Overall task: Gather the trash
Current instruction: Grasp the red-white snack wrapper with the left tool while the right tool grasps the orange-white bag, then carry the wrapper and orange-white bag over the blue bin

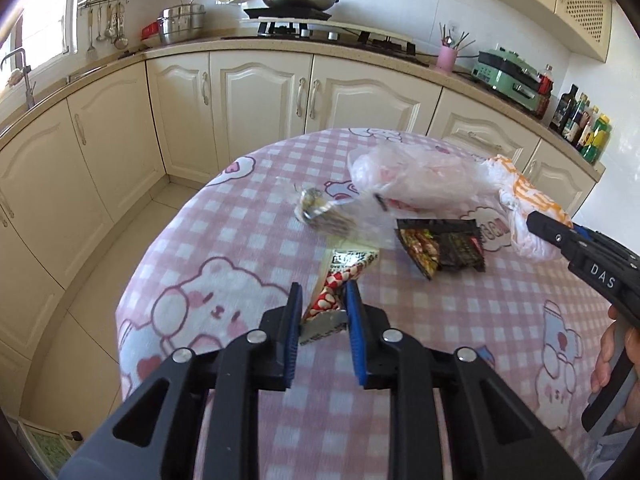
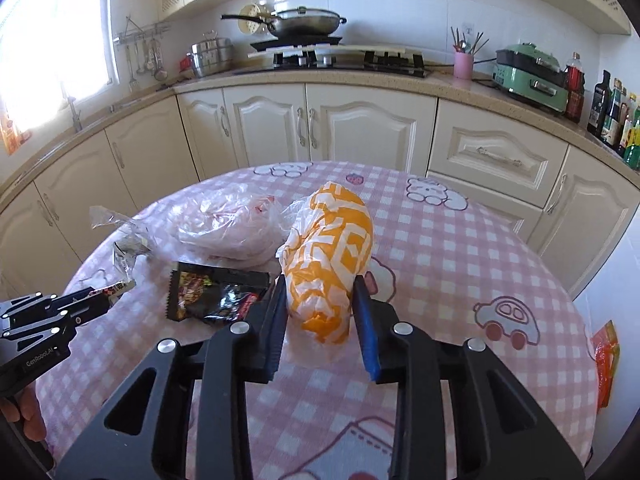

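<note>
My left gripper (image 1: 322, 294) is shut on a red-and-white heart-print wrapper (image 1: 326, 300) just above the pink checked tablecloth (image 1: 240, 240); the same wrapper (image 2: 114, 290) shows at its tips in the right wrist view. My right gripper (image 2: 320, 288) has its fingers around the near end of an orange-and-white plastic bag (image 2: 332, 256) that lies on the table; its pads touch the bag's sides. A black snack packet (image 2: 218, 294) lies left of the bag. A clear pinkish plastic bag (image 2: 228, 228) and crumpled clear film (image 1: 316, 208) lie further back.
Cream kitchen cabinets (image 2: 280, 124) and a counter with a stove and pan (image 2: 304, 24) stand beyond the table's far edge. Bottles (image 2: 616, 112) and a green appliance (image 2: 532, 72) stand at the right. An orange packet (image 2: 606, 360) shows beyond the table's right edge.
</note>
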A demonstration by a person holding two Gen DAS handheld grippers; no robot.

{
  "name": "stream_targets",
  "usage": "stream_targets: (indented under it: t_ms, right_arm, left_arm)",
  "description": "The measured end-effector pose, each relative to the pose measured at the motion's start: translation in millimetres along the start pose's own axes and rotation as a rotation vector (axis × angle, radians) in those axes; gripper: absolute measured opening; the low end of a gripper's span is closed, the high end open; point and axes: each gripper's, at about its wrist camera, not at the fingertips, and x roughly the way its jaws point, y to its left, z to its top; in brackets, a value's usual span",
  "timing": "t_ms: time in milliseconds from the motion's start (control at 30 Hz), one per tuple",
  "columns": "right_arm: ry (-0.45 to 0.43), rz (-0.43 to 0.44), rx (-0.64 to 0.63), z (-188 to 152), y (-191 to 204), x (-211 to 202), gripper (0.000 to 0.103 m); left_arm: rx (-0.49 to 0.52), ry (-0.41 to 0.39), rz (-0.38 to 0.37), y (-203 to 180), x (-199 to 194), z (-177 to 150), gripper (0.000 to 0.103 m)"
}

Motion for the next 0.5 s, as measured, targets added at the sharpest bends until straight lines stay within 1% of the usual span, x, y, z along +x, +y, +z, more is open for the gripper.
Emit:
stream_targets:
  t_ms: [167,300,433,500]
  right_arm:
    - [-0.055,0.012,0.002,-4.0,6.7,-36.1,0.029]
    - [-0.083,0.042,-0.005,-9.3,17.8,-65.0,0.029]
    - [-0.106,0.087,-0.026,-14.7,39.5,-88.8,0.029]
    - [-0.11,0.117,-0.049,-17.8,57.2,-97.1,0.029]
  left_arm:
    - [-0.022,-0.039,-0.028,3.8,-35.8,-14.4,0.021]
    - [-0.039,-0.081,-0.056,4.4,-69.6,-30.2,0.021]
    - [-0.062,-0.115,-0.056,14.3,-97.3,-45.1,0.021]
    - [-0.079,-0.13,-0.048,22.0,-110.2,-53.4,0.021]
